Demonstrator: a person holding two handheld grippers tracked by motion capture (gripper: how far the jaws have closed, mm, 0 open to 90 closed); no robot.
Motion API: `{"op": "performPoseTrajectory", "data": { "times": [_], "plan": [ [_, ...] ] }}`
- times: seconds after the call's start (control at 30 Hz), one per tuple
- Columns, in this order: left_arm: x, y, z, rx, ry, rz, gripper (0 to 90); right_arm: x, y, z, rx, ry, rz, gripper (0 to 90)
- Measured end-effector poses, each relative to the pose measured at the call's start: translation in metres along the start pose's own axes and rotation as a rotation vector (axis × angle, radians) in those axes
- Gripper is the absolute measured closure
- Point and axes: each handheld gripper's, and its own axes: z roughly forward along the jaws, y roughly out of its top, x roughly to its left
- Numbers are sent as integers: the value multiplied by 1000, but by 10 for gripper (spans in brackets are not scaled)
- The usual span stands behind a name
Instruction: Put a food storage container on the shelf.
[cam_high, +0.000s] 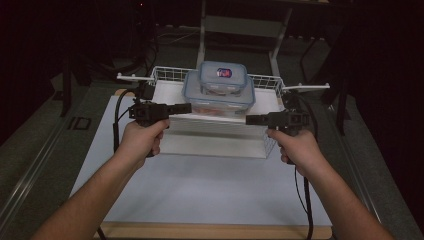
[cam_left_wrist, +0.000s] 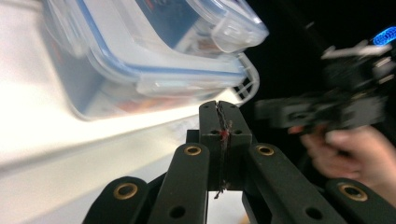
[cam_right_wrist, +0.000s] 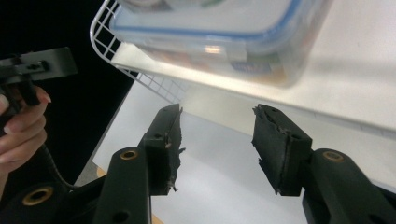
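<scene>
At the upper centre of the high view, two clear plastic food boxes sat stacked on the white floor of a wire basket (cam_high: 167, 75): a smaller box (cam_high: 223, 76) with a blue-edged snap lid rested on a larger box (cam_high: 218, 97) of the same kind. Something reddish showed through the wall of the larger box, but what the food was could not be told; the smaller box carried a dark label on its lid.

Left of the stack in that view, the left gripper (cam_high: 186, 108) pointed inward with its jaws pressed fully together and nothing between them, as the left gripper view confirmed (cam_left_wrist: 219, 119). Right of the stack, the right gripper (cam_high: 250, 120) faced it with jaws partly apart and empty; in the right gripper view (cam_right_wrist: 217, 123) the larger box (cam_right_wrist: 219, 44) lay beyond the gap, untouched.

The boxes looked rigid and smooth, probably slippery on their flat walls, and moderately heavy if filled. The upper one would likely slide off if the lower were tilted. The surest hold seemed to be the projecting lid rim or the latch flaps at the short ends, one gripper on each side, kept level.
</scene>
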Motion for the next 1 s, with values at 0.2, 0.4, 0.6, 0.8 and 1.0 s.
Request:
{"op": "performPoseTrajectory", "data": {
  "times": [0.2,0.4,0.6,0.8,1.0],
  "plan": [
    [12,-15,-7,-5,-57,-50,815,-15,-18,-3,-1,58,50,485],
    [22,-31,-14,-17,-105,-78,622,-20,-35,-6,-9,70,30,437],
    [31,-51,-16,13,-74,-58,374,-31,-58,-7,-33,52,16,388],
    [41,-74,-15,42,-15,-22,259,-45,-80,-1,-54,45,34,350],
    [48,-91,-16,50,62,45,185,-57,-97,1,-88,21,37,340]
  ]
}}
